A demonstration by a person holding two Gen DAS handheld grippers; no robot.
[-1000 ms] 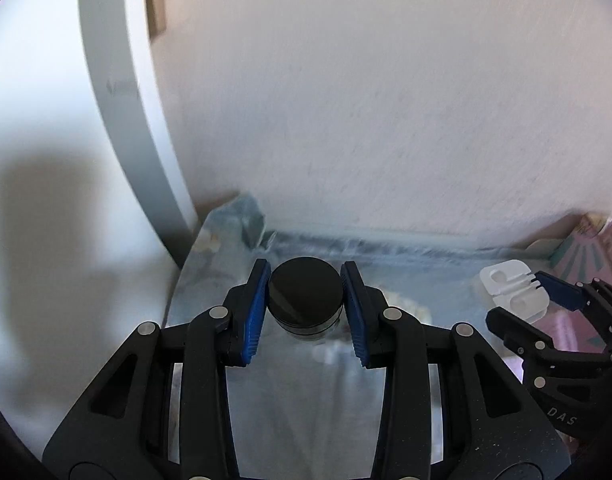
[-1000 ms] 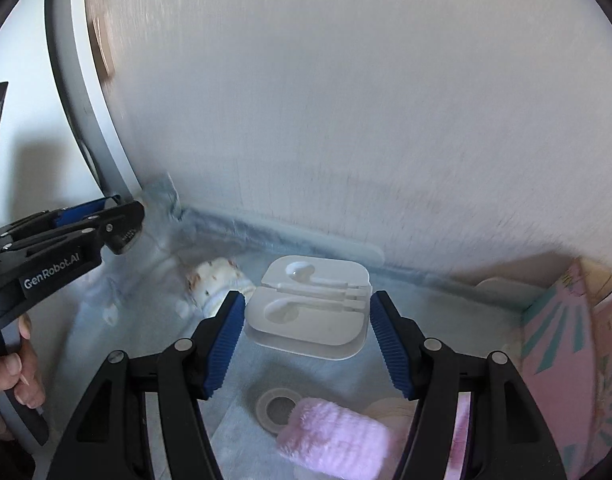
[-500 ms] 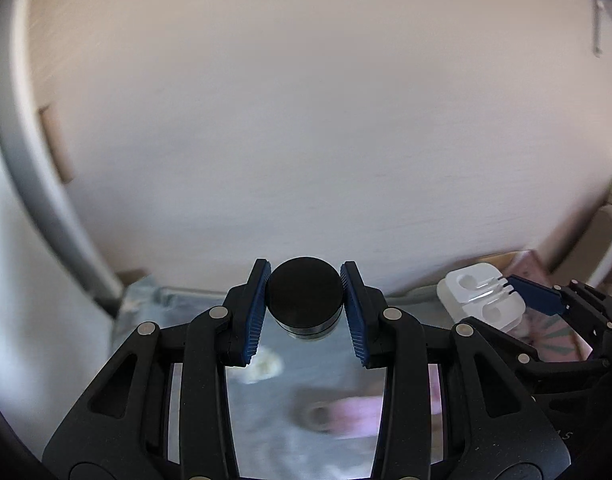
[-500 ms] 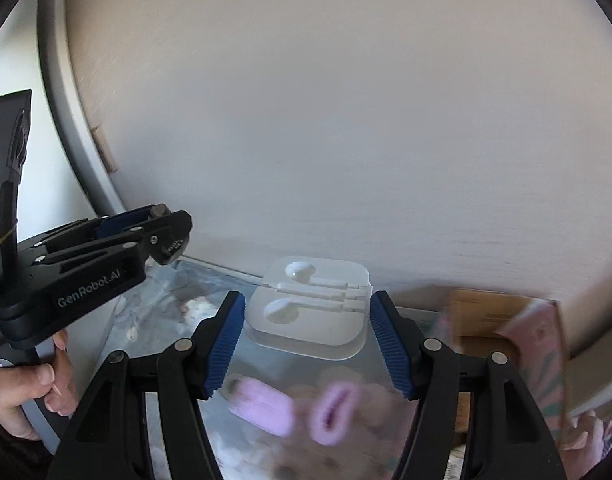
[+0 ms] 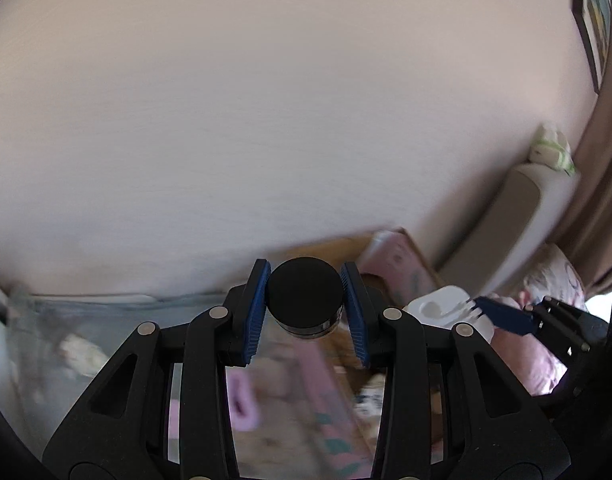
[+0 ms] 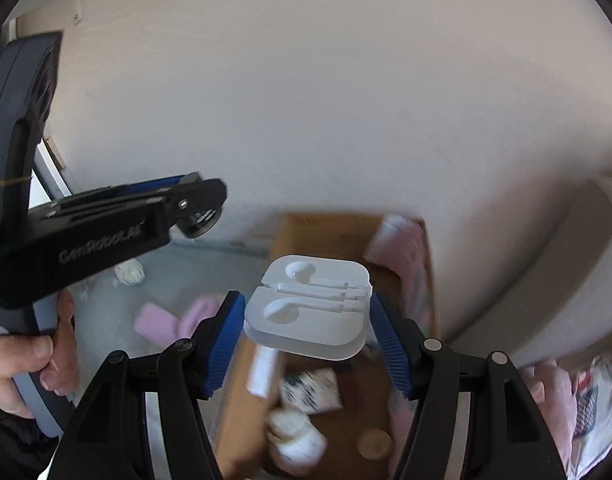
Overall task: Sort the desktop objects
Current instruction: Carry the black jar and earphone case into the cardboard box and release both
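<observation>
Both pairs of jaws are clamped on loads, each held up in the air before the pale wall [image 6: 345, 100]. Between its blue pads [image 5: 257, 312], the left gripper [image 5: 306, 308] grips a small jar [image 5: 306, 300] with a black lid and glass base. The right gripper [image 6: 306, 336] squeezes a white earbud case [image 6: 311, 306] by its two short sides, moulded face up.

Taking the cardboard box [image 6: 325, 236] as landmark: the case hangs above its open mouth, and in the left view the jar sits just left of the case, over the box's near side. Inside the box lie a white tube [image 6: 262, 372], a patterned packet [image 6: 313, 396], a round tan disc [image 6: 373, 444] and a blurred white lump [image 6: 294, 440]. A pink panel [image 6: 405, 248] leans at its far right corner. Left of the box, on the grey cloth [image 6: 210, 272], rest pink fuzzy items [image 6: 174, 320] and, further left, a crumpled white thing [image 6: 130, 274]. A bare hand [image 6: 22, 364] grasps the left gripper's handle.
</observation>
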